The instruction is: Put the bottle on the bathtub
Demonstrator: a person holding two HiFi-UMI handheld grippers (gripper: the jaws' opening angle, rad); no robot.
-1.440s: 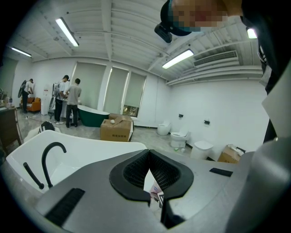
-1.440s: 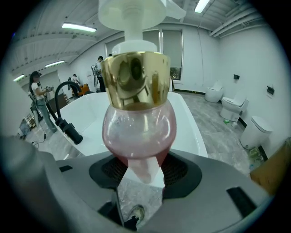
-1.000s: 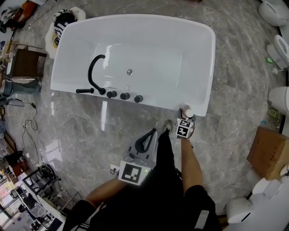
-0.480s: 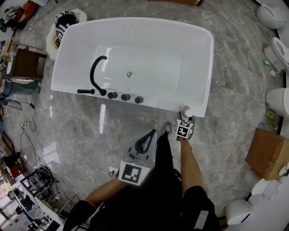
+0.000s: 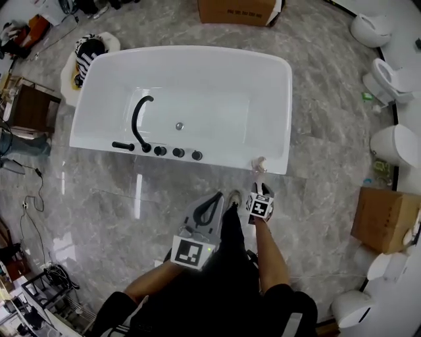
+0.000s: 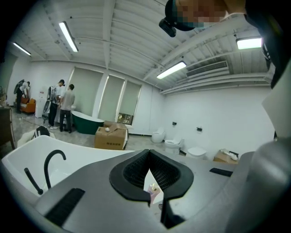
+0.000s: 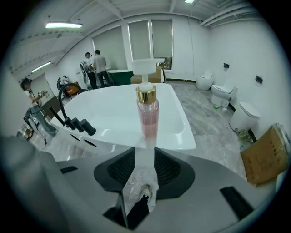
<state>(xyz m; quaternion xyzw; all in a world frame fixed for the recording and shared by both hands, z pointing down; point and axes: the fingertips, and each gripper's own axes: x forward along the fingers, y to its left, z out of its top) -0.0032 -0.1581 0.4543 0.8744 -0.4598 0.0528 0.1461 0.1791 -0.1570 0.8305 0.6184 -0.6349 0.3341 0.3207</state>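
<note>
A clear bottle (image 7: 148,119) of pink liquid, with a gold collar and white pump, stands upright on the near right corner of the white bathtub's rim (image 7: 175,142). In the head view the bottle (image 5: 260,162) is a small shape at that corner of the bathtub (image 5: 279,99). My right gripper (image 5: 258,189) is a short way back from it, open, with its jaws in line with the bottle's base but apart from it; the right gripper (image 7: 144,155) holds nothing. My left gripper (image 5: 216,199) hangs lower left, shut and empty, and the left gripper (image 6: 149,160) faces the tub.
A black curved tap (image 5: 139,115) and several black knobs (image 5: 177,152) sit on the tub's near rim. Toilets (image 5: 388,76) line the right wall, with a cardboard box (image 5: 383,220) near them and another box (image 5: 240,10) behind the tub. People (image 6: 66,107) stand far off.
My right gripper has drawn back from the bottle, which stays on the tub's corner. The head view has pulled away, so more floor shows. The left gripper has kept its place.
</note>
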